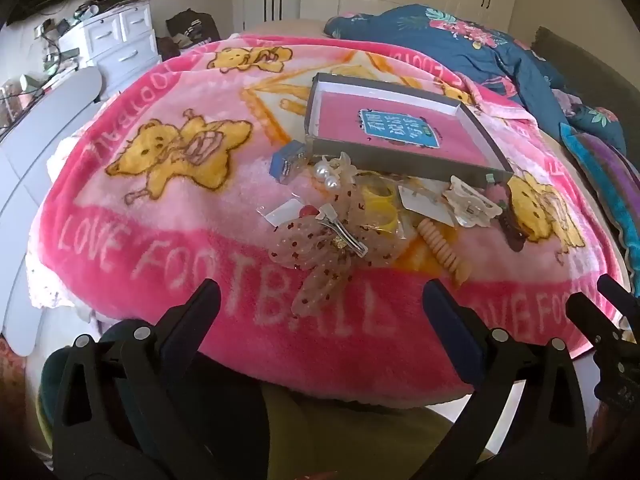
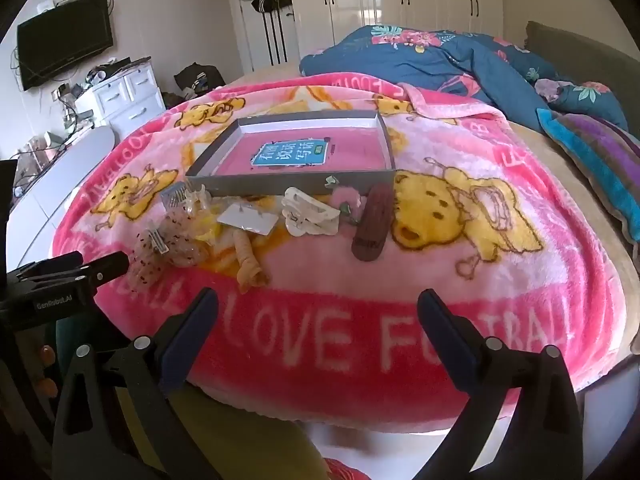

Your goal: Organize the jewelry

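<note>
A shallow grey box with a pink inside and a blue label lies on the pink blanket. Hair accessories are piled in front of it: a dotted beige bow clip, a pearl clip, a white claw clip, a coiled peach hair tie, a white earring card, a small blue box and a dark red clip. My left gripper and right gripper are both open and empty, near the blanket's front edge.
The pink "LOVE FOOTBALL" blanket covers a bed. A blue floral duvet and a striped pillow lie at the back right. A white dresser stands on the left.
</note>
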A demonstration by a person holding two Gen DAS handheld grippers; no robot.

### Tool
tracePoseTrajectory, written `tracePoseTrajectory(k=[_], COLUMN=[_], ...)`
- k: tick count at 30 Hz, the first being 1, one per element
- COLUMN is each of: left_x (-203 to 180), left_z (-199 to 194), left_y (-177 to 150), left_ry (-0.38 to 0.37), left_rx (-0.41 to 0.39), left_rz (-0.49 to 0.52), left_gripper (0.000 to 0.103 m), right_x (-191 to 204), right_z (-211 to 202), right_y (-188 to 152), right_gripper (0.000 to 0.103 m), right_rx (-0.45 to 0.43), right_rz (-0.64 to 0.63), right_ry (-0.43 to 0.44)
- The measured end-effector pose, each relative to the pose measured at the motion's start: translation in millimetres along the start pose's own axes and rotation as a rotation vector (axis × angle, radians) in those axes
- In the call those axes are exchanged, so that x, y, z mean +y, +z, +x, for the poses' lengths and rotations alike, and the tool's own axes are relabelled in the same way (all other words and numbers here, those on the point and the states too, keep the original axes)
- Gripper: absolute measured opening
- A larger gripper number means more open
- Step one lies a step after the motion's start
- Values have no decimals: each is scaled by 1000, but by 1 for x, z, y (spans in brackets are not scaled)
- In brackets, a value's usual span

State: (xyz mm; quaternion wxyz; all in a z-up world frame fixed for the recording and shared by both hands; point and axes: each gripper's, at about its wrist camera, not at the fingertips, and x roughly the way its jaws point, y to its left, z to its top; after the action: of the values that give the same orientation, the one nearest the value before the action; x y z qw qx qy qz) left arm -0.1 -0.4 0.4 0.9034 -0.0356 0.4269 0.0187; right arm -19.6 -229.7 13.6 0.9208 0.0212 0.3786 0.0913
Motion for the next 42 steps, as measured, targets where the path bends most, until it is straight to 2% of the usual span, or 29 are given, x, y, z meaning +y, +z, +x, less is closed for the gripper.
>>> tracePoseTrajectory(k=[4, 7, 42], left_x=[-8, -5, -5], left_z=[-5, -7, -13], left_y=[-2, -1, 2], left_ry=[12, -7, -14], left_rx=[-24, -18, -21], left_rz=[19, 14, 9], left_gripper=[95, 95, 95], right_x=[0, 0, 4], right_z=[-1, -1, -6], right_y=[1, 1, 1], right_gripper=[99, 99, 99], right_rx=[0, -6, -3], right_rz=[0, -4, 6], right_ry=[2, 2, 24])
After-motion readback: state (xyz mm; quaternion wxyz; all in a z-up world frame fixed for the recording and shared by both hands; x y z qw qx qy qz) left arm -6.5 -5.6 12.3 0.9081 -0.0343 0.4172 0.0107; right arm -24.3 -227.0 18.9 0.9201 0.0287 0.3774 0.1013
